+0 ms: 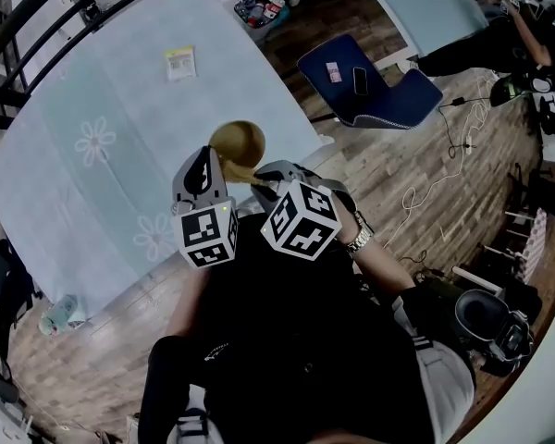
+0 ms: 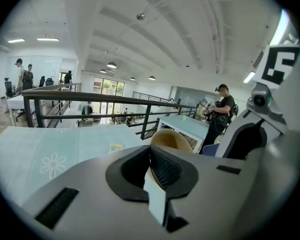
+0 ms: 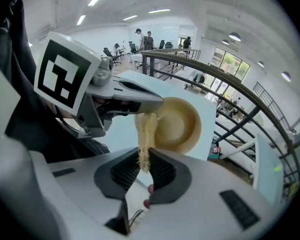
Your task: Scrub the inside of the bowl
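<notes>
"Bowl (image 1: 238, 142) first: where is it?"

"In the air over the near edge of the pale blue table (image 1: 120, 128), close in front of the person. The left gripper (image 1: 213, 166) has its jaws pinched together on the rim."

"Which way does it face?"

"It is tipped on edge. In the right gripper view its round mouth is turned toward that camera, so the hollow inside shows, with the left gripper clamped at the upper left of the rim."

"And the right gripper (image 3: 144, 166)?"

"Its jaws are closed on a tan, fibrous scrubber (image 3: 145, 139). That strip is long and narrow, and its long axis runs straight out from the jaws to the bowl's rim, just beside the left gripper's tip."

"Does it reach the inside?"

"Its far end meets the rim; whether it goes past the rim I cannot tell."
</notes>
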Action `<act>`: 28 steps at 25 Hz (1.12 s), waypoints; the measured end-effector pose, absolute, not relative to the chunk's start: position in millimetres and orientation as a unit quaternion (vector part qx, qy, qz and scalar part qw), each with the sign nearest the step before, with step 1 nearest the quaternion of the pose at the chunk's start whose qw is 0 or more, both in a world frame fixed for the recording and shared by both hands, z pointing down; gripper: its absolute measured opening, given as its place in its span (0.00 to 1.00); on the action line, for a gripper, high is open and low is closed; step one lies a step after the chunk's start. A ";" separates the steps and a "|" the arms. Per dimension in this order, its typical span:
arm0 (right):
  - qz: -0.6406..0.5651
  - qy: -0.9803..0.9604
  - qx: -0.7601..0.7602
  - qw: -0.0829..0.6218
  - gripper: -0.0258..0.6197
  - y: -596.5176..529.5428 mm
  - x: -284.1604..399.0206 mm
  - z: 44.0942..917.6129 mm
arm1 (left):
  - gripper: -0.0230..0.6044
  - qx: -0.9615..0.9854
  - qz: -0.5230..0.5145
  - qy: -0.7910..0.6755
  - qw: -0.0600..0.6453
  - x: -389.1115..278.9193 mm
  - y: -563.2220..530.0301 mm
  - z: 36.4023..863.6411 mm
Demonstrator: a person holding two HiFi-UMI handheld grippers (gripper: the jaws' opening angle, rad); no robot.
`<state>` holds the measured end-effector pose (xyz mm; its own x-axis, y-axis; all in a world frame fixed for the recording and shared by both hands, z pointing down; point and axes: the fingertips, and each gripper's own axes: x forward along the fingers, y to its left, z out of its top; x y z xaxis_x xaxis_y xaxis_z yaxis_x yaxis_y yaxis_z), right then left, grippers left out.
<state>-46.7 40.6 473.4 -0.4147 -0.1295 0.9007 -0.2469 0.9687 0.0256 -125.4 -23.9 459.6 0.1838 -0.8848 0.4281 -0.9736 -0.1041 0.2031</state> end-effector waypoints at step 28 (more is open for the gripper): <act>-0.023 -0.814 0.079 0.575 0.12 35.4 -70.8 489.8 | 0.07 0.728 0.100 -0.637 0.234 -146.7 -13.1 472.2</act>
